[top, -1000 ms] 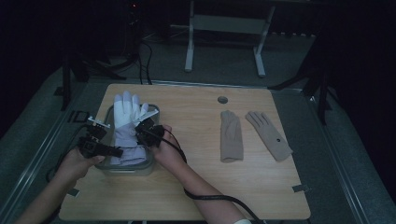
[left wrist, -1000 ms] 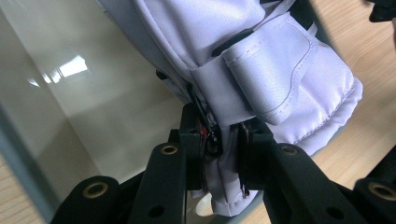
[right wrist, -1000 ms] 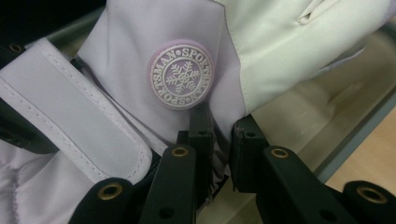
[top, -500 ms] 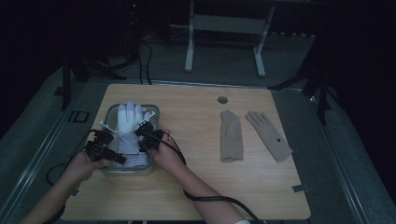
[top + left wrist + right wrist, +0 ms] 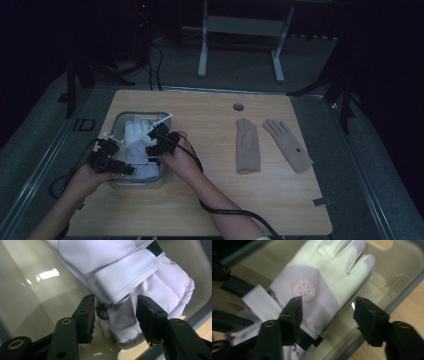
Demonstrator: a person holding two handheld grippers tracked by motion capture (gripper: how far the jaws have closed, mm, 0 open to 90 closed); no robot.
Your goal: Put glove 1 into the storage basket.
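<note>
The white padded glove (image 5: 140, 147) lies in the clear plastic tub (image 5: 118, 119) at the table's (image 5: 210, 200) left side, well apart from the two beige gloves (image 5: 272, 146) laid flat at the right. It looks soft and light, thick in the cuff and limp in the fingers — likely to fold and sag if lifted by one end. The cuff strap (image 5: 125, 275) (a stiffer band across the wrist) seems the surest place to pinch. Its long axis runs away from the person, fingertips toward the tub's far wall, cuff nearest. The left gripper (image 5: 115, 315) stands open around the cuff, not clamped; the right gripper (image 5: 325, 315) is open too, over the glove's back by the round logo (image 5: 304, 290).
</note>
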